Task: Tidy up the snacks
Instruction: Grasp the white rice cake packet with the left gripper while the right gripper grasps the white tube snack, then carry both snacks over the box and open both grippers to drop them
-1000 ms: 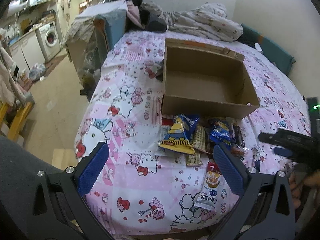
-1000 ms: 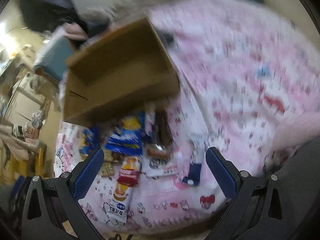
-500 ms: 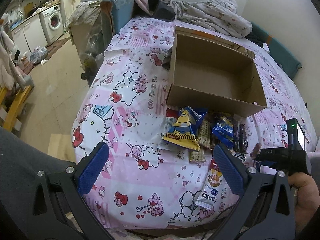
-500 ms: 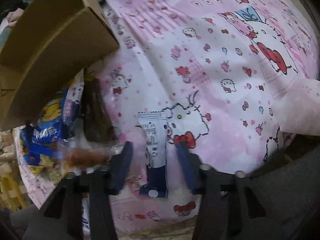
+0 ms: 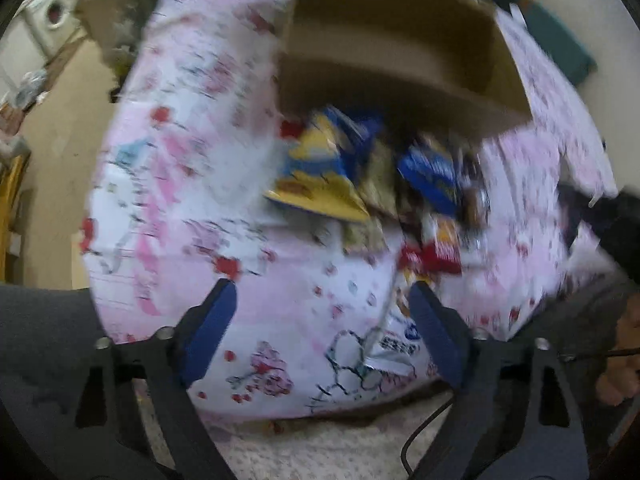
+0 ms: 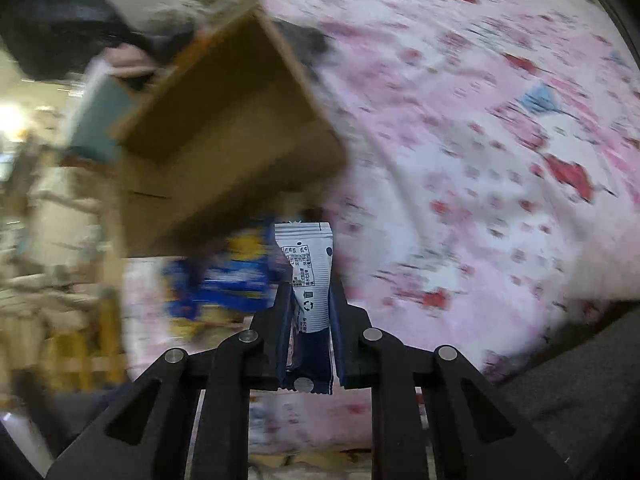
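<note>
My right gripper (image 6: pixel 309 292) is shut on a white and navy snack packet (image 6: pixel 307 268) and holds it above the bed, its top end pointing toward the open cardboard box (image 6: pixel 224 148). My left gripper (image 5: pixel 322 308) is open and empty, low over the near part of the bed. Ahead of it lies a pile of snacks: a yellow and blue bag (image 5: pixel 320 168), a blue packet (image 5: pixel 430 176), a red packet (image 5: pixel 432 256) and a white pouch (image 5: pixel 396 344) by the right finger. The box (image 5: pixel 400 44) stands behind the pile. Both views are blurred.
The pink patterned bedsheet (image 5: pixel 180 168) covers the bed; its near edge drops to the floor (image 5: pixel 52 128) on the left. A washing machine (image 5: pixel 52 12) stands far left. Bedding and a teal cushion (image 5: pixel 560 36) lie behind the box.
My right gripper has closed on the white and navy packet and lifted it off the sheet toward the box. My left gripper has dropped closer to the bed and narrowed somewhat.
</note>
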`<state>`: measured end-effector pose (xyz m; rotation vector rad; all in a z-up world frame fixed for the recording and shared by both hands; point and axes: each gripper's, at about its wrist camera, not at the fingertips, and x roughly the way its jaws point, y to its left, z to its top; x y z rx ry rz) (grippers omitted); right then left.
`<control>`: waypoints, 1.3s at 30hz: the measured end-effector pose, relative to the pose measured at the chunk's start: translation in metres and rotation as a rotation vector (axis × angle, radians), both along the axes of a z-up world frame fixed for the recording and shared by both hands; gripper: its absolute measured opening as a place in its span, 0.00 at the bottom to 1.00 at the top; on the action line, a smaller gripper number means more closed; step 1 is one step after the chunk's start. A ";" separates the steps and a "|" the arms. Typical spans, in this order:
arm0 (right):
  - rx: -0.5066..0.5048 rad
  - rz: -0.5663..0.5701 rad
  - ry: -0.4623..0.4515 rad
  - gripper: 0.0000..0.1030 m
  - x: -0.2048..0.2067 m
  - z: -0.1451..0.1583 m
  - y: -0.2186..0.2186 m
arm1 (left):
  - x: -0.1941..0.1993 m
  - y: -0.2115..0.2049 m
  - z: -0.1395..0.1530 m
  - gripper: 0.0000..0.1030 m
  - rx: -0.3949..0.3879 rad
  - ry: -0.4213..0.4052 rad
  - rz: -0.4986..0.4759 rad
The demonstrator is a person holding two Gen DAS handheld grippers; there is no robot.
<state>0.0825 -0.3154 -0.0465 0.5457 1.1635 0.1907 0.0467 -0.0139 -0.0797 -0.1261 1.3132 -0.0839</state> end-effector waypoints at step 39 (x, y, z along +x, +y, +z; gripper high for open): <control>0.162 0.043 -0.154 0.18 0.016 0.023 0.007 | 0.036 -0.011 0.103 0.27 0.043 -0.230 -0.071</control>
